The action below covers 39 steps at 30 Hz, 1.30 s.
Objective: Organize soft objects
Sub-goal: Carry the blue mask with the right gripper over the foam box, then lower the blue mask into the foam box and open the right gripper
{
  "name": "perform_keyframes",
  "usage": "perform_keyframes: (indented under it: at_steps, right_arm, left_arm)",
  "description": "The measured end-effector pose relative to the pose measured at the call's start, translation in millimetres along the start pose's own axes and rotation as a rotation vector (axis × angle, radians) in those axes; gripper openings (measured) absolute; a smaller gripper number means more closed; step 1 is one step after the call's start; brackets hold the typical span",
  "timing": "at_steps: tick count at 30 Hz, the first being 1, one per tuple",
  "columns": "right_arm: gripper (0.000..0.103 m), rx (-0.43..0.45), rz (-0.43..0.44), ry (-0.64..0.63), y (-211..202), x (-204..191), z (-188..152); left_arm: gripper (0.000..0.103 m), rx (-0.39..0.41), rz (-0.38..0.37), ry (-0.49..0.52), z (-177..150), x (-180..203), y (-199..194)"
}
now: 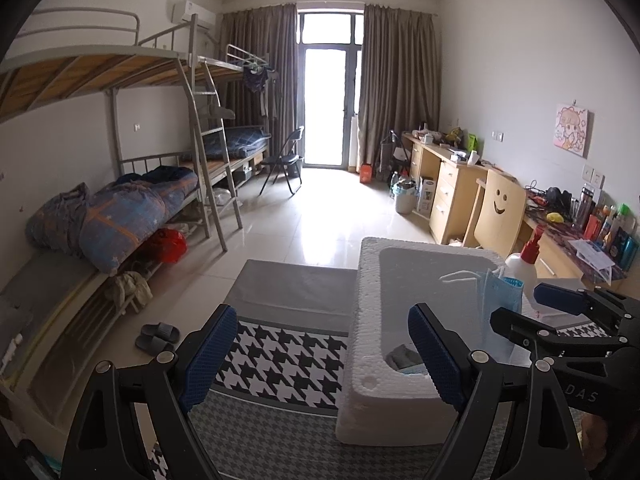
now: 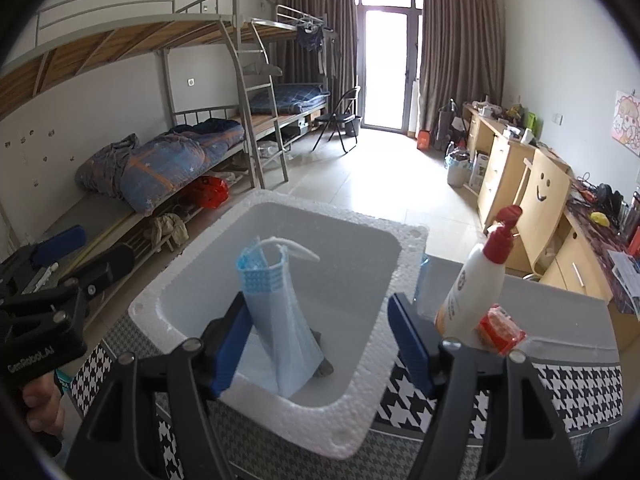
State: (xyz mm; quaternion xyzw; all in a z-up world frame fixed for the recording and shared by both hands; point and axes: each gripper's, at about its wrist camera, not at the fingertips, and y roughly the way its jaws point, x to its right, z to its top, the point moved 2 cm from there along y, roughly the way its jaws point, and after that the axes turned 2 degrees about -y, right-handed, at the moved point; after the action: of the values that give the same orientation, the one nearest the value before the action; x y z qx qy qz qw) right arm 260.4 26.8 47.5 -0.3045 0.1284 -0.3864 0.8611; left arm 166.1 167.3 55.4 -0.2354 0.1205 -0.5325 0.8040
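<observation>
A white foam box (image 2: 340,420) stands on the houndstooth cloth. Inside it a light blue face mask (image 2: 276,312) stands on end and leans on the left finger of my right gripper (image 2: 318,300). That gripper is open over the box's near rim, and its other pad is well clear of the mask. From the left wrist the mask (image 1: 496,304) shows above the box (image 1: 368,320) beside the right gripper (image 1: 518,304). A dark grey piece (image 1: 400,356) lies on the box floor. My left gripper (image 1: 323,314) is open and holds nothing, left of the box.
A white lotion bottle with a red pump (image 2: 476,284) and a small red packet (image 2: 500,330) stand right of the box. Bunk beds (image 1: 120,220) line the left wall. A desk row and a wooden chair (image 1: 500,216) stand on the right. Slippers (image 1: 158,336) lie on the floor.
</observation>
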Motion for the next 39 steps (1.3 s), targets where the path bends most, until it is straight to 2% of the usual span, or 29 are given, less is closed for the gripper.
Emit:
perform_keyframes:
  at_steps: [6,11,18,23,25,27,29,32,34,39]
  right_arm:
    - [0.073,0.036,0.034,0.052,-12,4,4]
    - [0.073,-0.024,0.145,0.109,-5,8,3]
    - [0.073,-0.067,0.243,0.201,1,14,3]
    - [0.073,-0.051,0.253,0.230,-3,13,3]
    - [0.073,-0.042,0.273,0.261,-5,17,4]
    - [0.073,-0.025,0.241,0.253,-8,17,8]
    - [0.073,-0.013,0.250,0.254,-10,17,10]
    - [0.074,-0.010,0.222,0.228,-10,13,10]
    - [0.074,-0.020,0.234,0.225,-8,12,8]
    - [0.074,-0.018,0.254,0.228,-10,16,7]
  left_arm:
    - [0.088,-0.002,-0.008,0.009,0,3,-1]
    - [0.088,-0.003,-0.008,0.012,-1,4,-4]
    - [0.088,-0.001,-0.005,0.013,-2,5,-4]
    - [0.088,-0.002,-0.009,0.018,-4,2,-5]
    - [0.088,-0.003,-0.024,0.019,-6,1,-7]
    - [0.088,0.000,-0.045,0.025,-7,3,-9]
    - [0.088,-0.001,-0.066,0.029,-8,8,-9]
    - [0.088,-0.008,-0.137,0.073,-12,27,-6]
    - [0.088,-0.017,-0.180,0.100,-15,38,-1]
    - [0.088,-0.046,-0.245,0.086,-19,43,10]
